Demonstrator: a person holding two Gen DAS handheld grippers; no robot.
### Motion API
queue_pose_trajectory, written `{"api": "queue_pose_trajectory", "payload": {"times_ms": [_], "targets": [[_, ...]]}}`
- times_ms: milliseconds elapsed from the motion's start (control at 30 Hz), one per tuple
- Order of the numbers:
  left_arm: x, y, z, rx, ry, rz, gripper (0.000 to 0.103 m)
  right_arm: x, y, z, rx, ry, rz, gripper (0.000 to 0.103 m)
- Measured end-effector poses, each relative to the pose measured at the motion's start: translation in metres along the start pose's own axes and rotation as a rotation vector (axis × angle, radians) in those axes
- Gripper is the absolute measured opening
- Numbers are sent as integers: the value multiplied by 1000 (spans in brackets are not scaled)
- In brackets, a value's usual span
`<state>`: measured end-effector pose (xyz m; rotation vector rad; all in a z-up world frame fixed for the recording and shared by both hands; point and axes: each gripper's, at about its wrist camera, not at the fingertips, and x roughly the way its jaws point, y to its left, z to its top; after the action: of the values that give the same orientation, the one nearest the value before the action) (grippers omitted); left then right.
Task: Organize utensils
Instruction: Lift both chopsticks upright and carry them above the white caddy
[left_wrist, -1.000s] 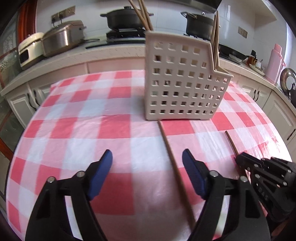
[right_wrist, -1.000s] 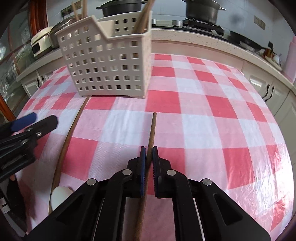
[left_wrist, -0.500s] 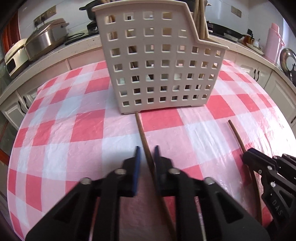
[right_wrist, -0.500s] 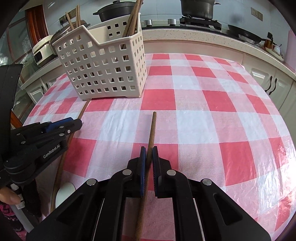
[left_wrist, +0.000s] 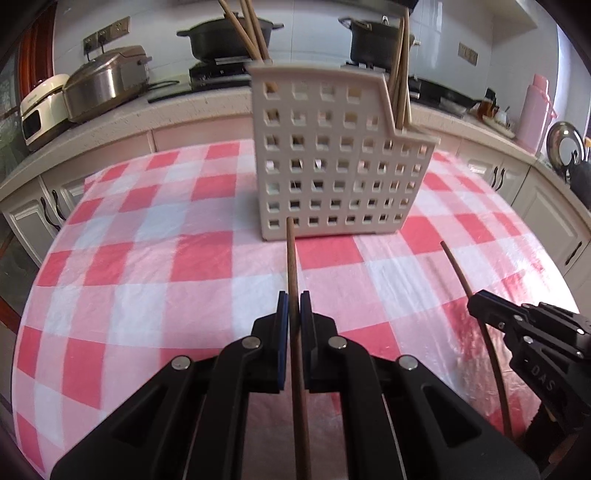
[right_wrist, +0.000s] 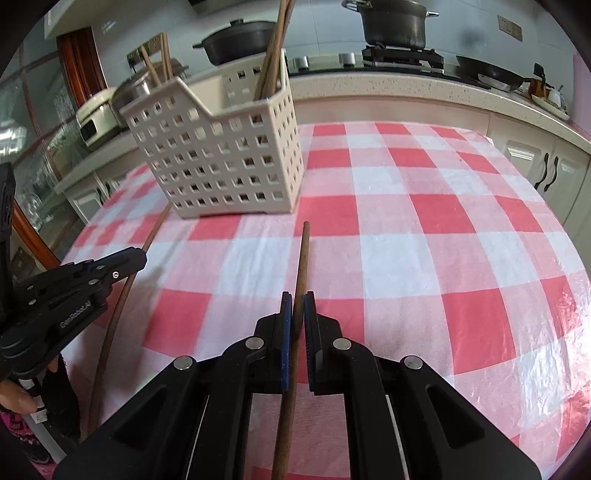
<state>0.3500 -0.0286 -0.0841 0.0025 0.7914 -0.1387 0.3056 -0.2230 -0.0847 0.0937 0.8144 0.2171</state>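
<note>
Each chopstick is light, stiff and slick: your left gripper (left_wrist: 294, 306) pinches one chopstick (left_wrist: 291, 258), your right gripper (right_wrist: 297, 306) pinches the other chopstick (right_wrist: 301, 258), so squeeze firmly near mid-shaft.

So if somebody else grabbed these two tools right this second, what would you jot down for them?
Left hand-held gripper: shut on a chopstick, tip pointing toward the basket.
Right hand-held gripper: shut on the other chopstick, tip short of the basket.
Done: several chopsticks already stand in the basket on the checked tablecloth.
Left: drop both held chopsticks into the basket. I see no other loose ones on the cloth.
</note>
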Motion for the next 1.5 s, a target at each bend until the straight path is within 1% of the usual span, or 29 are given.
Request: {"api": "queue_pose_trajectory", "payload": {"times_ms": [267,400,500,867,1033,1267,1500], "targets": [[-47,8,8,-18,-91,-25,6,-30,13,12,-18,-74,10,7],[-75,7,7,-14,-145,-33,6,-52,22,16,-36,-127,21,7],[-95,7,4,-12,-185,-34,6,-69,31,18,-55,-169,28,7],[-157,6,-13,0,-296,-28,6,-116,60,14,-122,-258,31,7],[-176,4,-20,9,-331,-27,6,-134,68,10,-141,-289,27,7],[-195,1,-27,12,-364,-23,6,-147,72,7,-147,-316,27,7],[-204,1,-28,12,-391,-20,6,-158,76,6,-155,-352,25,7]]}}
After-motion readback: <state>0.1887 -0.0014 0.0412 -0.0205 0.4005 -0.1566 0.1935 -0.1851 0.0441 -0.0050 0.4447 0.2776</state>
